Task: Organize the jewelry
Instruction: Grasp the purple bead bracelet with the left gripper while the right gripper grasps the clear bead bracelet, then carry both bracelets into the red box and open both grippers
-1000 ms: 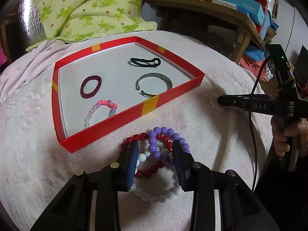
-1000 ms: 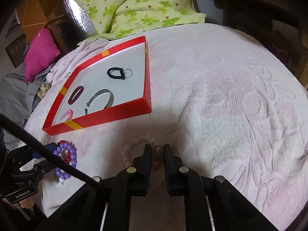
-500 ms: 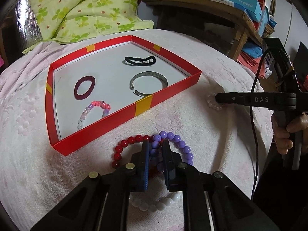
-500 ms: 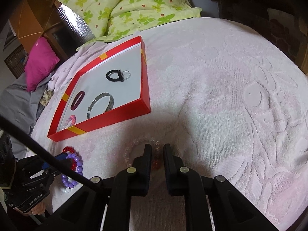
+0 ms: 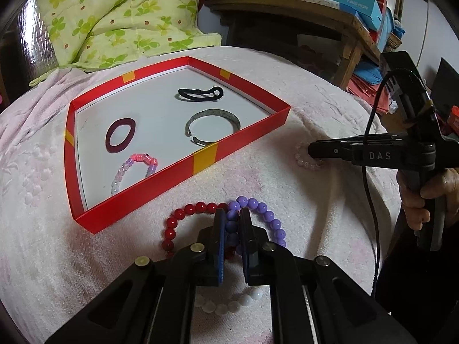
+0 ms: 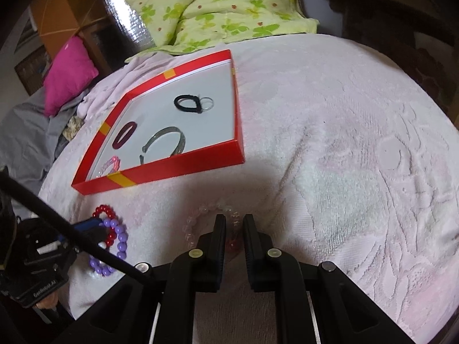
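A red tray (image 5: 241, 140) (image 6: 183, 169) holds a black hair tie (image 5: 200, 93), a metal bangle (image 5: 212, 126), a maroon ring (image 5: 120, 136) and a pink beaded bracelet (image 5: 134, 169). In front of it lie a red bead bracelet (image 5: 183, 215), a purple bead bracelet (image 5: 266, 218) and a white bead bracelet (image 5: 229, 305), overlapping. My left gripper (image 5: 232, 223) is shut on the purple bracelet. My right gripper (image 6: 233, 226) is shut on a clear pink bead bracelet (image 6: 200, 215) (image 5: 305, 162) on the blanket.
A pale pink blanket (image 6: 344, 143) covers the surface. A green floral quilt (image 5: 114, 14) lies behind the tray. A wooden shelf with boxes and a basket (image 5: 330, 3) stands at the back right. A magenta pillow (image 6: 68, 71) is at the left.
My left gripper closed from wide open onto the purple bracelet and moved forward over the bead pile. My right gripper stayed shut on the clear bracelet.
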### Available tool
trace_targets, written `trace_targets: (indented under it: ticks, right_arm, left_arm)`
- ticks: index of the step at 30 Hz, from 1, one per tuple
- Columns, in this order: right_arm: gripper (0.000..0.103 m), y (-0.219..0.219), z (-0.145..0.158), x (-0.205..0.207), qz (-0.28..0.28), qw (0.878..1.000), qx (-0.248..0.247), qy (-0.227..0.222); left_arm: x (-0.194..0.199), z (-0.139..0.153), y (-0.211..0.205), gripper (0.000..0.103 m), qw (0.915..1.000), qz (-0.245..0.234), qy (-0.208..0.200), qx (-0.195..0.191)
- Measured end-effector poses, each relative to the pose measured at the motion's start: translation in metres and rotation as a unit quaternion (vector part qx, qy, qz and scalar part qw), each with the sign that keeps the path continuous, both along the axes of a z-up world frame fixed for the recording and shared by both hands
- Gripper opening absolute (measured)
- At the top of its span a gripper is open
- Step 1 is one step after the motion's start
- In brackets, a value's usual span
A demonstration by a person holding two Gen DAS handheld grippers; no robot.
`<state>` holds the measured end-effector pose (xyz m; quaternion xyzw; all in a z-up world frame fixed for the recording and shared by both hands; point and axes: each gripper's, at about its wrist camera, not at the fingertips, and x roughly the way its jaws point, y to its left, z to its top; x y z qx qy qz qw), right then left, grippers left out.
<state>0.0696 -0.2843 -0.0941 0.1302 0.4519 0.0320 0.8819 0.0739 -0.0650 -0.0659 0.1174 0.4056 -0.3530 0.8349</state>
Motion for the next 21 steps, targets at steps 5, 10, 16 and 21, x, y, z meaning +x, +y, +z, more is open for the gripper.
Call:
trace_targets:
  ticks: [5, 10, 16, 21]
  right_arm:
    - [0.016, 0.003, 0.0, 0.002, 0.005, 1.0, -0.011, 0.0]
    - [0.013, 0.009, 0.0, 0.001, 0.015, 0.999, -0.028, -0.006]
    - [0.009, 0.008, 0.003, -0.001, 0.011, 1.0, -0.025, -0.012]
    - [0.009, 0.005, 0.009, -0.005, 0.014, 1.0, -0.003, -0.026]
  left_arm:
    - [0.0, -0.002, -0.004, 0.01, 1.0, -0.006, 0.001, 0.008]
    - [-0.001, -0.002, -0.003, 0.01, 1.0, -0.007, -0.003, 0.005]
    - [-0.004, 0.002, -0.002, 0.01, 0.9999, -0.005, -0.016, 0.003]
    - [-0.006, 0.019, 0.008, 0.01, 0.9993, 0.002, -0.03, -0.023]
